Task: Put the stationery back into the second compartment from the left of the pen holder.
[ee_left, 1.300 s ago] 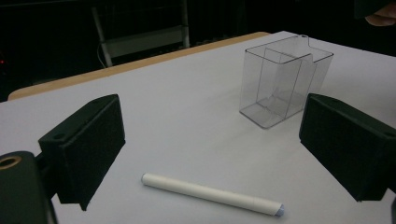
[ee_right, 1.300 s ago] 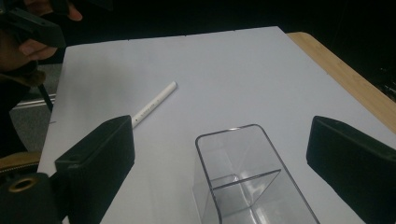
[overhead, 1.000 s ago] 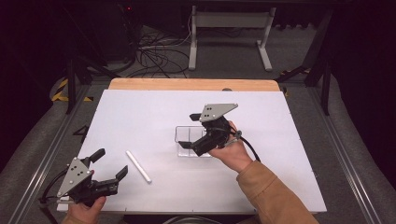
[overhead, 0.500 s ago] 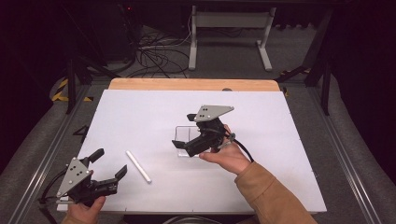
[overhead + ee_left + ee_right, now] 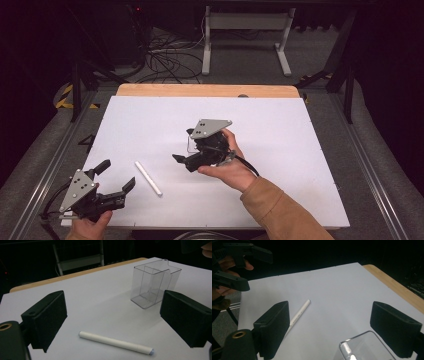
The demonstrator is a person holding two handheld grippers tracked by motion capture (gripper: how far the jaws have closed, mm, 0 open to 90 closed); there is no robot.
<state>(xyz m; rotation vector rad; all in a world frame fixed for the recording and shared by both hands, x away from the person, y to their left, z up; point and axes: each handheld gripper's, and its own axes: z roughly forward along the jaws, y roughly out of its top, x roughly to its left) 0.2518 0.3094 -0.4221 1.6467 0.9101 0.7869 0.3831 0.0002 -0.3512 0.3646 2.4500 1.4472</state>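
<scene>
A white pen [image 5: 147, 178] lies on the white table [image 5: 300, 150] at front left. A clear plastic box [image 5: 153, 285] with an inner divider stands upright mid-table. In the high view my right gripper [image 5: 183, 145] hangs over that box and hides most of it, with its jaws pointing left toward the pen. Those jaws have just been closing a little and still stand open. In the right gripper view [image 5: 337, 327] a box corner [image 5: 362, 347] shows low between the pads, untouched, with the pen [image 5: 298, 315] ahead. My left gripper [image 5: 118, 174] is open near the front left corner and faces the pen [image 5: 115, 342].
A wooden strip [image 5: 200, 90] runs along the table's far edge. Beyond it are cables [image 5: 165, 55] on the floor and a white stand's legs [image 5: 245, 40]. Metal rails [image 5: 55, 165] flank the table.
The right gripper has slid left from over the box toward the pen, and its jaws look a little narrower. The left gripper, the pen and the box have stayed put.
</scene>
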